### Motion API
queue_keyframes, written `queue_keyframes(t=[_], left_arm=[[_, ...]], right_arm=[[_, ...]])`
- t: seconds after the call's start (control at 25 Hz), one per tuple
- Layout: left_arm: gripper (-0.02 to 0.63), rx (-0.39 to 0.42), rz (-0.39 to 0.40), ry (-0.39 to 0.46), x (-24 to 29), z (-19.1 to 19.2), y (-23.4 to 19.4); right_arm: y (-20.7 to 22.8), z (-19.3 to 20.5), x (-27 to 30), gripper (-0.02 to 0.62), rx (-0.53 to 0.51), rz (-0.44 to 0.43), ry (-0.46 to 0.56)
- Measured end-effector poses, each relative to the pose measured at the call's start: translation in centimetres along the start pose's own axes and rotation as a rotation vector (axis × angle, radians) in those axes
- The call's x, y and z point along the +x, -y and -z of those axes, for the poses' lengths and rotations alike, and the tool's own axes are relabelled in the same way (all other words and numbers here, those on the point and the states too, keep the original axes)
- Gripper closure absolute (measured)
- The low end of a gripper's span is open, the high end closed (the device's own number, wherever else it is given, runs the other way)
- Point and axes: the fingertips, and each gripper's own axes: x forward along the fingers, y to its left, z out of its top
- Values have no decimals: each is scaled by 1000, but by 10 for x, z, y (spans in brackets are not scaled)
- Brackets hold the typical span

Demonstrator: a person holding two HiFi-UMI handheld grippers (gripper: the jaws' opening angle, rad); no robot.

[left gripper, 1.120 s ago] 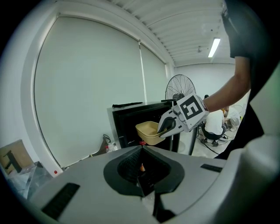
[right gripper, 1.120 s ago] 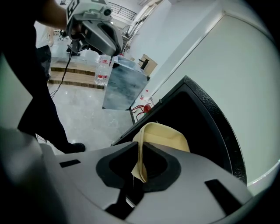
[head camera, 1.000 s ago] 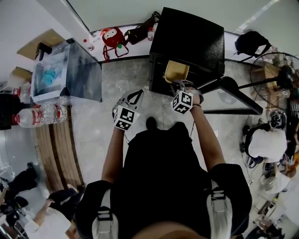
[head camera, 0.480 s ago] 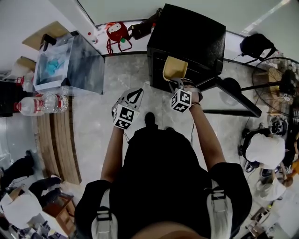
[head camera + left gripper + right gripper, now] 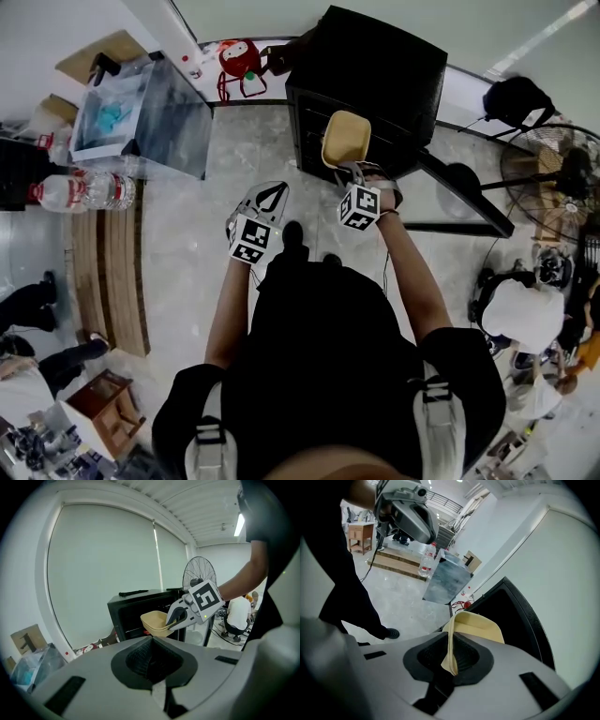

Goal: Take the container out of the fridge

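The right gripper (image 5: 349, 172) has its jaws closed on the near rim of the tan container (image 5: 345, 139). In the right gripper view the thin rim runs straight down between the two dark pads, pinched edge-on. The container is an open, empty tub. It hangs in the air at the open front of the black fridge (image 5: 384, 66), which stands at the far side of the scene, with its door (image 5: 464, 192) swung out to the right.

In the left gripper view the tub's body sits in front of the dark opening rather than deep inside it, so the grasp is made and the pull-out looks largely done. Whether its far edge has fully cleared the shelves cannot be told from the head view, where the tub overlaps the fridge's front.

The left gripper (image 5: 270, 194) is held to the left of the right one, nearer the person and apart from the tub. Its jaws are together with nothing between them (it has no part in the hold).

What seems left is to bring the tub fully clear of the opening towards the person. It may then need setting down somewhere, though the task names no place. A grip on one thin rim could let the tub tilt if it is swung quickly.
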Motion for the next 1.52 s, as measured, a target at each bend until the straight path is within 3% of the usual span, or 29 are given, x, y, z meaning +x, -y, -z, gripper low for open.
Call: queue_keyframes(t=[0.96,1.52], left_arm=[[586,-54,-108,-25,-39,12,109],[587,-48,-138,-30,-58,10,139]], right_arm=[[-55,33,-63,565,-78,-24,80],[-83,44,-85,566,-100,-40,89]])
